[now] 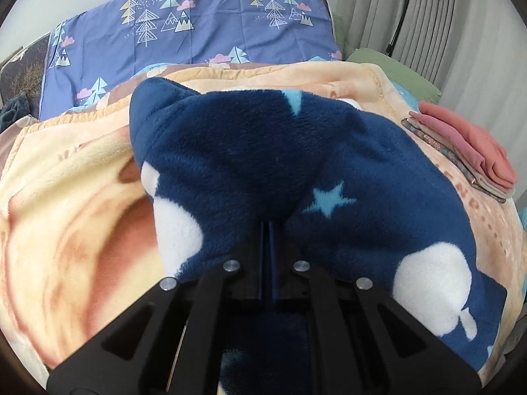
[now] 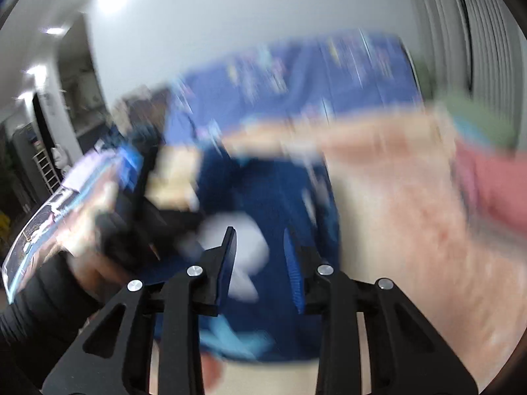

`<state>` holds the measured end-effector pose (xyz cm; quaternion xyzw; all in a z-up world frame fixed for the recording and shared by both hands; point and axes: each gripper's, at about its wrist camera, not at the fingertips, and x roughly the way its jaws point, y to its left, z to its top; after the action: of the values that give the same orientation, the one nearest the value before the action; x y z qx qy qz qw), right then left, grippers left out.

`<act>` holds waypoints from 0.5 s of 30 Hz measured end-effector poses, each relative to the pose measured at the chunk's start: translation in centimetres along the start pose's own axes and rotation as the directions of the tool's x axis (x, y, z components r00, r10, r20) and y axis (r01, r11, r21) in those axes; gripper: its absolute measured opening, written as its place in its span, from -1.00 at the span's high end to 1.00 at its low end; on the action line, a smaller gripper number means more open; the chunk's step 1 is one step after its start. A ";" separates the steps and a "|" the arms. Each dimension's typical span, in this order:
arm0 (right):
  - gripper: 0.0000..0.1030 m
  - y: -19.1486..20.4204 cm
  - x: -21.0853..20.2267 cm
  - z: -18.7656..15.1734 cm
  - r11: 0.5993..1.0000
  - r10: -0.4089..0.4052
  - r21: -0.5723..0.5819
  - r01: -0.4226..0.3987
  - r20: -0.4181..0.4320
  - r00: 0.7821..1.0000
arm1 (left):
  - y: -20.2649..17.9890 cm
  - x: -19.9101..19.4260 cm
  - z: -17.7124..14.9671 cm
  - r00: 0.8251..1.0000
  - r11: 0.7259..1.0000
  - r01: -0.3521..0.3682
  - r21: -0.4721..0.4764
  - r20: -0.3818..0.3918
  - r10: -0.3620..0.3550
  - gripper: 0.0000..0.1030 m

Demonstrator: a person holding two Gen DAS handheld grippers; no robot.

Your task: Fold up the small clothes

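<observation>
A navy fleece garment (image 1: 263, 151) with white patches and light blue stars lies bunched on a peach blanket (image 1: 72, 217). My left gripper (image 1: 268, 227) is shut on a fold of this fleece, the fabric pinched between its jaws. In the right wrist view, which is badly blurred, my right gripper (image 2: 260, 247) is open and empty above the same fleece (image 2: 273, 191). The other hand-held gripper and a dark sleeve (image 2: 118, 230) show at the left of that view.
A stack of folded clothes, pink on top (image 1: 467, 151), sits at the blanket's right edge. A purple tree-print pillow (image 1: 191, 26) lies behind. Grey curtains (image 1: 428, 16) and a lamp stand are at the far right. A green cushion (image 1: 395, 69) sits beside the pillow.
</observation>
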<state>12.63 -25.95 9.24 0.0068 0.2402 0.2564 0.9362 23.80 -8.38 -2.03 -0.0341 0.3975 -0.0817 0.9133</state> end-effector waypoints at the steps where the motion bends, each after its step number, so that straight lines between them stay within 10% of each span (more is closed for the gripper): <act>1: 0.40 0.5 1.0 0.5 1.000 -0.015 -0.027 0.015 0.006 1.000 | 0.1 -0.1 -0.1 1.000 1.000 0.000 0.001 0.002 0.000 0.93; 5: 0.44 -2.5 11.7 -4.3 0.996 -0.059 0.041 0.075 -0.307 0.950 | 1.1 -0.4 -0.4 1.000 1.000 0.017 0.001 0.016 -0.017 0.92; 15: 0.43 -3.6 10.3 -4.7 0.997 -0.016 0.071 0.037 -0.273 0.962 | 1.5 -4.4 5.4 0.980 0.993 0.118 -0.009 0.164 -0.115 0.66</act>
<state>20.02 -24.59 -0.01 0.0035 0.3761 0.2332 0.8968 24.98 -6.10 4.64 -0.0724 0.3194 -0.1283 0.9361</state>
